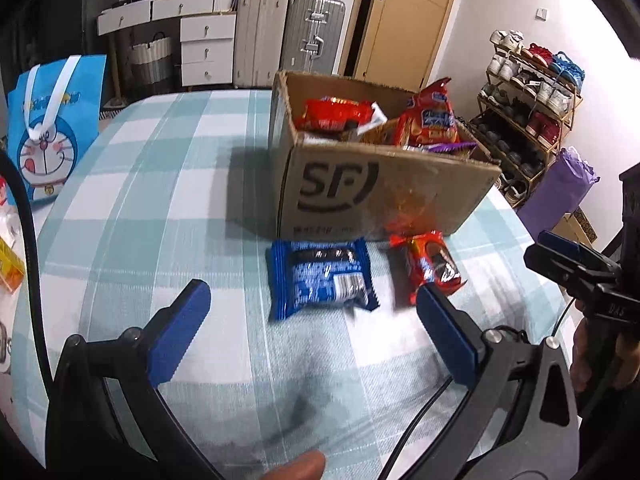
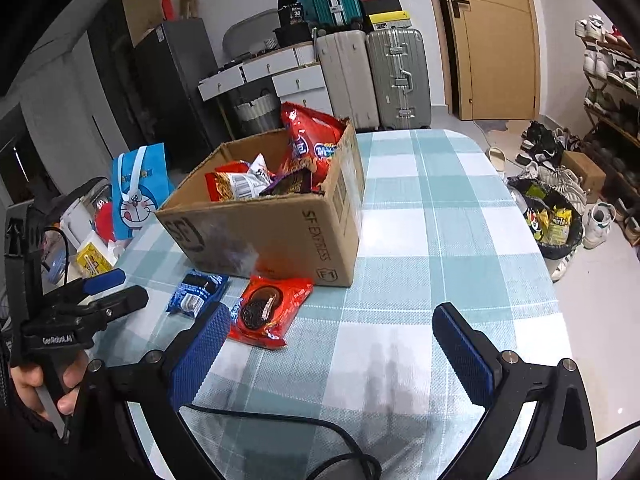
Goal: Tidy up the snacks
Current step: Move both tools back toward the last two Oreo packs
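From the left wrist, the left gripper gapes wide and empty, a blue cookie pack just ahead between its fingers and a red cookie pack by its right finger, both outside the half-filled cardboard box beyond. From the right wrist, the right gripper is fully spread and empty, the red cookie pack beside its left finger; I judge both packs remain to be boxed.

Both tools, L & R, spread wide, prob. empty.
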The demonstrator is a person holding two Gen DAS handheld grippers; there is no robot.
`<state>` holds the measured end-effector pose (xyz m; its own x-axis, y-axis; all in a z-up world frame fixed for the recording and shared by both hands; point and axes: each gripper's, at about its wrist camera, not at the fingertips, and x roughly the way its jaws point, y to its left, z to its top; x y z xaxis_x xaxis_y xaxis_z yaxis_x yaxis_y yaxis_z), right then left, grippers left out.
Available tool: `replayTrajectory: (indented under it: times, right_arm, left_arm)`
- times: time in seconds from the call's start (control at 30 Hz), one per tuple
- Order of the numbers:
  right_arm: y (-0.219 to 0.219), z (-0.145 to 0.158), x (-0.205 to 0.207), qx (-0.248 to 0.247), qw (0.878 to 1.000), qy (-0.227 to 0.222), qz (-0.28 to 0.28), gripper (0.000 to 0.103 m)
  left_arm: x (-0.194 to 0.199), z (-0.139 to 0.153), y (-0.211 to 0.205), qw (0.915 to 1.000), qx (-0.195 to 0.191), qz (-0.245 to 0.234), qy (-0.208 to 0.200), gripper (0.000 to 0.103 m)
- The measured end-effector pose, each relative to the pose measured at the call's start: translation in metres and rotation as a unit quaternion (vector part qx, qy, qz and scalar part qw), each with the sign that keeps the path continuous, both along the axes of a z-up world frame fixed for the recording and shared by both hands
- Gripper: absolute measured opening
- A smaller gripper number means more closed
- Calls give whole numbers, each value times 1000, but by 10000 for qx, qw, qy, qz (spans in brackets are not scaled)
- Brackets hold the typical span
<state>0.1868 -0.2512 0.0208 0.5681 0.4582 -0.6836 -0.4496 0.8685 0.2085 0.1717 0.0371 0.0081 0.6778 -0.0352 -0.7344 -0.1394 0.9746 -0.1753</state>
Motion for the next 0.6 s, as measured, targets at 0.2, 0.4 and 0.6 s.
replayTrajectory:
  times: [0.2,0.4,0.6]
  right_arm:
    - [20,-11,1,-163,9996,178,119,103]
    - [41,-30,7,-247,9975,557,347,102]
    - [68,-48,20,-579,9948,796,244,103]
  left_arm:
    - [-5,-15,5,9997,-98,105,184,102]
    - [-6,-29,12,9990,-120,229,351,102]
    - [-4,-34,13,9988,-87,219,430,102]
